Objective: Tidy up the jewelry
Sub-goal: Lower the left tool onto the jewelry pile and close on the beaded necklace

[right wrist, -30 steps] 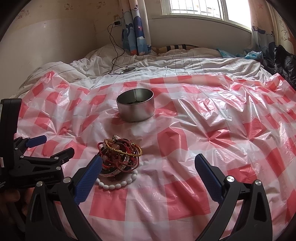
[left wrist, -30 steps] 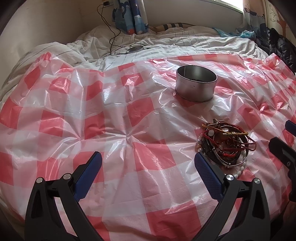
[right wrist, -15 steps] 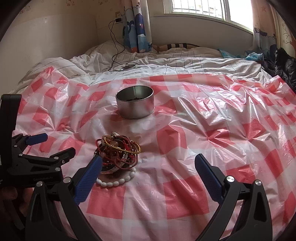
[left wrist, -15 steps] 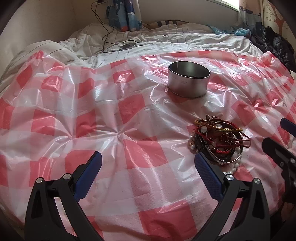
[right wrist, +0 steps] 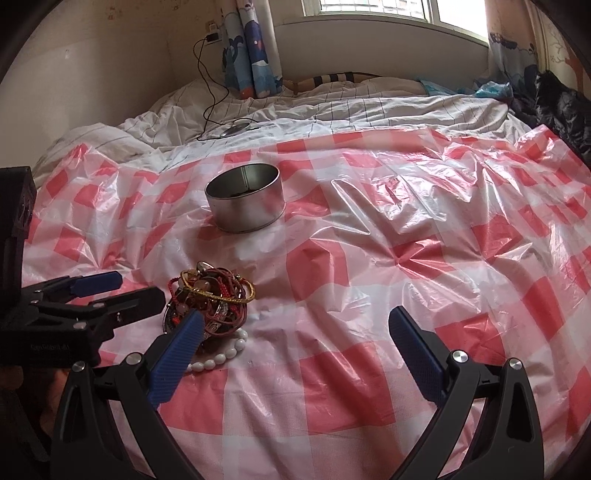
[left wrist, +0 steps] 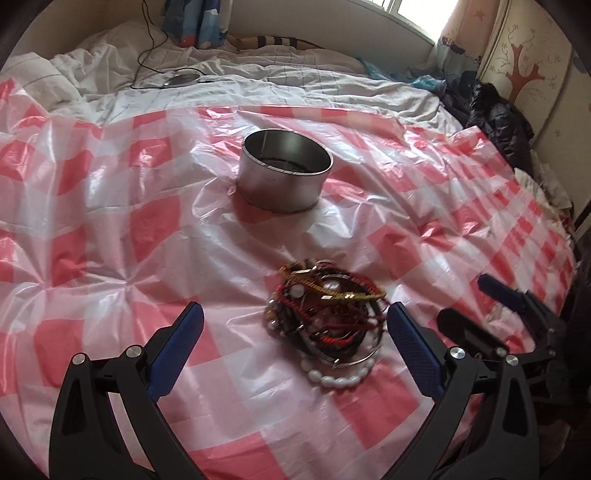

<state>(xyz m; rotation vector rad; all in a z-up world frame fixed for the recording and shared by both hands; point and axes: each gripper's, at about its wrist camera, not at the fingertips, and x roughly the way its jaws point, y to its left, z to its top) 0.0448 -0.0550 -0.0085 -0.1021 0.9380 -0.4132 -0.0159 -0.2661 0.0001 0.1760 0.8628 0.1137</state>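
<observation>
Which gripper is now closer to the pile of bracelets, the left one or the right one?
Left, narrowly. The left gripper is open with the pile of bracelets just ahead between its fingers. The right gripper, also open, has the pile beside its left finger.

Bed (right wrist: 369, 110) with rumpled white striped sheets; red-white checked plastic sheet (right wrist: 406, 236) spread over it. Bright window (right wrist: 399, 7) behind, patterned curtain (right wrist: 251, 48), beige wall (right wrist: 110, 55).
</observation>
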